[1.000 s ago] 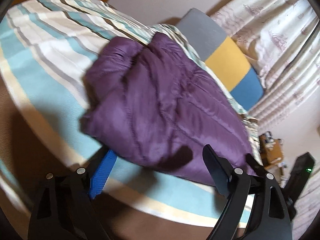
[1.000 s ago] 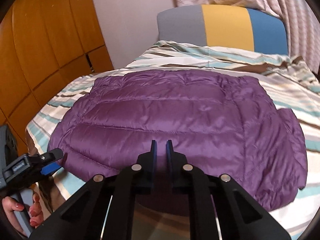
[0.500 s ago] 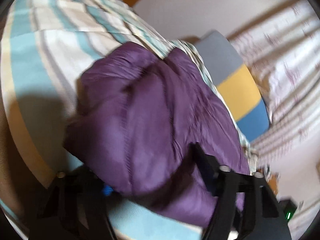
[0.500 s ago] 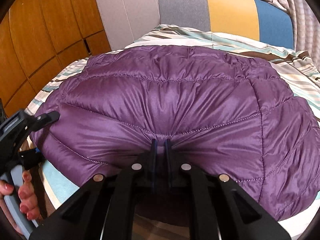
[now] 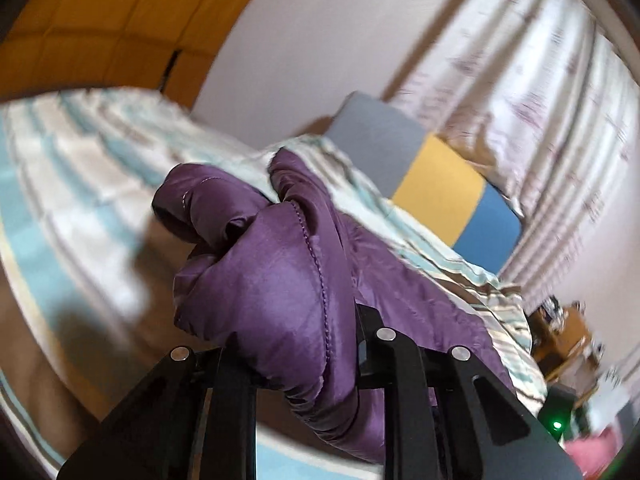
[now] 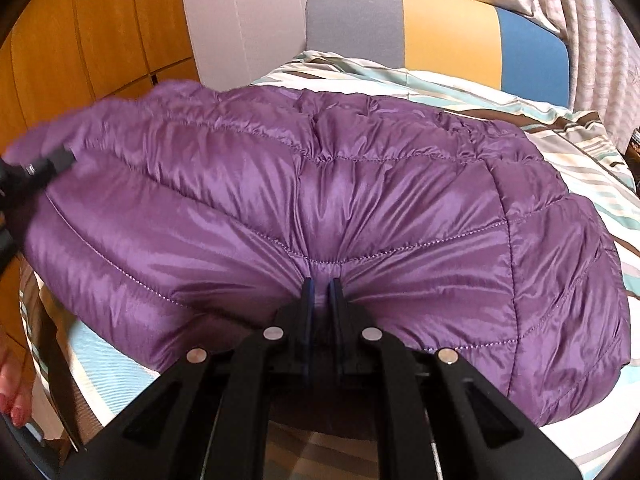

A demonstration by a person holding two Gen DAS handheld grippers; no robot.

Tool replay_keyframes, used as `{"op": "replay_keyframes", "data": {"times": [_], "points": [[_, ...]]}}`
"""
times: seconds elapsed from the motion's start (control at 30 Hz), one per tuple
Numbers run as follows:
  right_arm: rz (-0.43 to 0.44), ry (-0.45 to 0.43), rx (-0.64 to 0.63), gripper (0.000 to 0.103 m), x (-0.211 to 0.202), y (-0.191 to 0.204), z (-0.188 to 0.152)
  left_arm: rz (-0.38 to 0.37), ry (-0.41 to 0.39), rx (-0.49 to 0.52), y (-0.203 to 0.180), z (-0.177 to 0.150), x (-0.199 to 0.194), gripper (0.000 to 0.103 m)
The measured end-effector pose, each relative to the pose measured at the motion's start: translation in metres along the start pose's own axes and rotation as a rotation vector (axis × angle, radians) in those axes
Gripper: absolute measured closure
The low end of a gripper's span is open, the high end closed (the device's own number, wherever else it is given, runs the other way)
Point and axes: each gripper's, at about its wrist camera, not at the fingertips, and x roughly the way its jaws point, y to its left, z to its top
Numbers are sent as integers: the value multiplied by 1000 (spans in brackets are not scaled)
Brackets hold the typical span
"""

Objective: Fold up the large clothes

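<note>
Purple, slippery quilted fabric fills both views: the jacket [image 6: 320,208] lies across the striped bed [image 6: 580,160], its near edge raised by both our tools. Our right gripper [image 6: 320,292] is pinched narrow on a tuck of the near hem, creases fanning out from its blue pads [image 6: 306,296]. Our left gripper [image 5: 296,344] holds a puffy bunch at the jacket's left end, lifted clear of the sheet; padding hides its tips, so we judge the grip from the fabric bulging between the arms.

From here we would carry the near edge toward the far side, by the grey, yellow and blue headboard [image 6: 448,28]. The shell is slick and the fill springy, so the small right-hand pinch could slide out. The left bundle is crumpled, which may give us a crooked, lumpy fold.
</note>
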Motion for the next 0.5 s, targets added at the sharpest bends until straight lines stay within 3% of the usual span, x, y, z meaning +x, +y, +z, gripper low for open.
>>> {"op": "replay_keyframes", "data": {"times": [0.27, 0.33, 0.47, 0.5], "points": [[36, 11, 63, 96, 0, -6, 0, -122, -50, 350, -81, 2, -14, 83], [60, 1, 92, 94, -8, -12, 0, -119, -61, 415, -97, 0, -13, 83], [49, -65, 128, 64, -39, -26, -7, -123, -58, 500, -119, -3, -8, 83], [34, -86, 135, 63, -48, -31, -10, -126, -55, 513, -123, -3, -6, 83]]}}
